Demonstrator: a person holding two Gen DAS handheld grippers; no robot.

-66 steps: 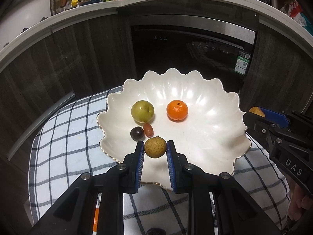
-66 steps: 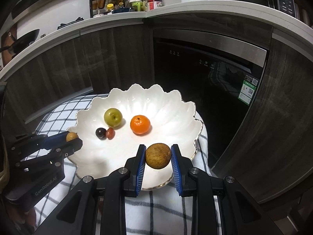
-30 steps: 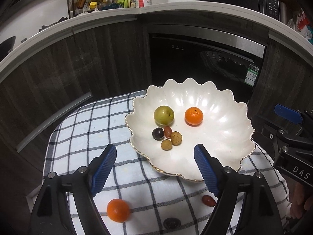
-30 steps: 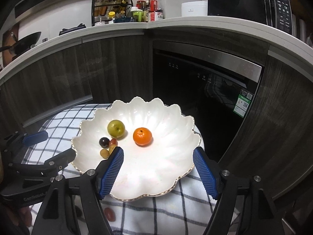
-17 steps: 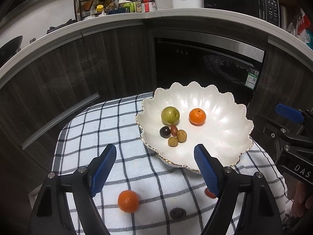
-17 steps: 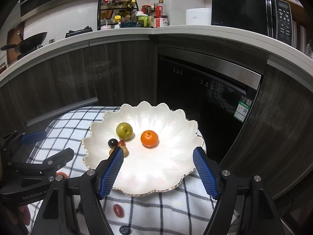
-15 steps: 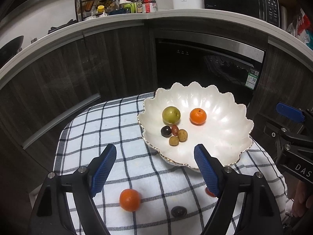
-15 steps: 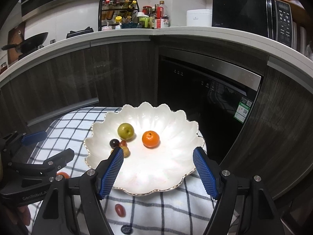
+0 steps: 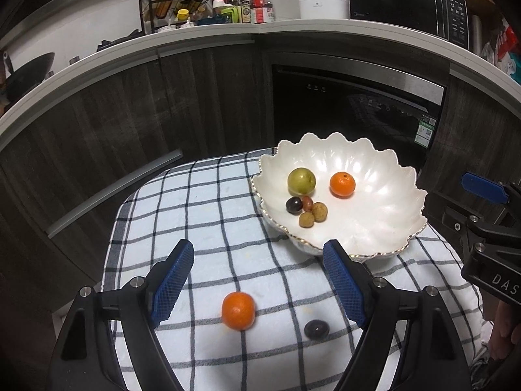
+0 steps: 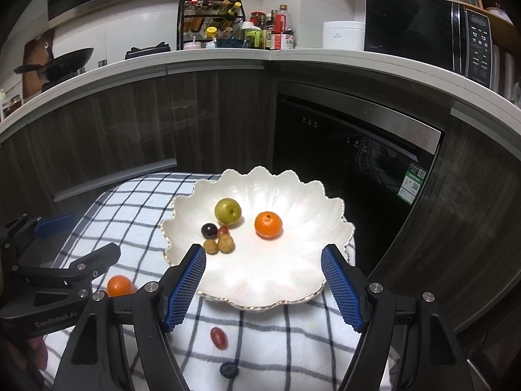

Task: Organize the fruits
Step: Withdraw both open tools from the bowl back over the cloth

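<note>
A white scalloped bowl [image 9: 374, 224] [image 10: 270, 280] rests on a checked cloth. Inside lie a green fruit [image 9: 301, 181] [image 10: 228, 211], an orange [image 9: 342, 184] [image 10: 268, 224], a dark grape [image 9: 293, 204], a small red fruit [image 9: 307, 202] and two brown longans [image 9: 313, 215] [image 10: 220, 244]. Loose on the cloth are another orange [image 9: 238, 310] [image 10: 119, 285], a dark grape [image 9: 316, 329] [image 10: 229, 369] and a red grape [image 10: 218, 337]. My left gripper [image 9: 259, 285] is open and empty above the loose orange. My right gripper [image 10: 263, 285] is open and empty over the bowl's near rim.
The checked cloth [image 9: 195, 228] covers a small table that drops off at left and front. Dark cabinets and a built-in oven [image 9: 355, 107] stand behind. A counter above holds a spice rack [image 10: 211, 26] and a microwave [image 10: 426, 29]. A person's fingers [image 9: 503, 342] show at the right edge.
Both grippers let go of their longans into the bowl, opened wide and drew back. The bowl now sits farther away and the loose orange and grapes have come into view.
</note>
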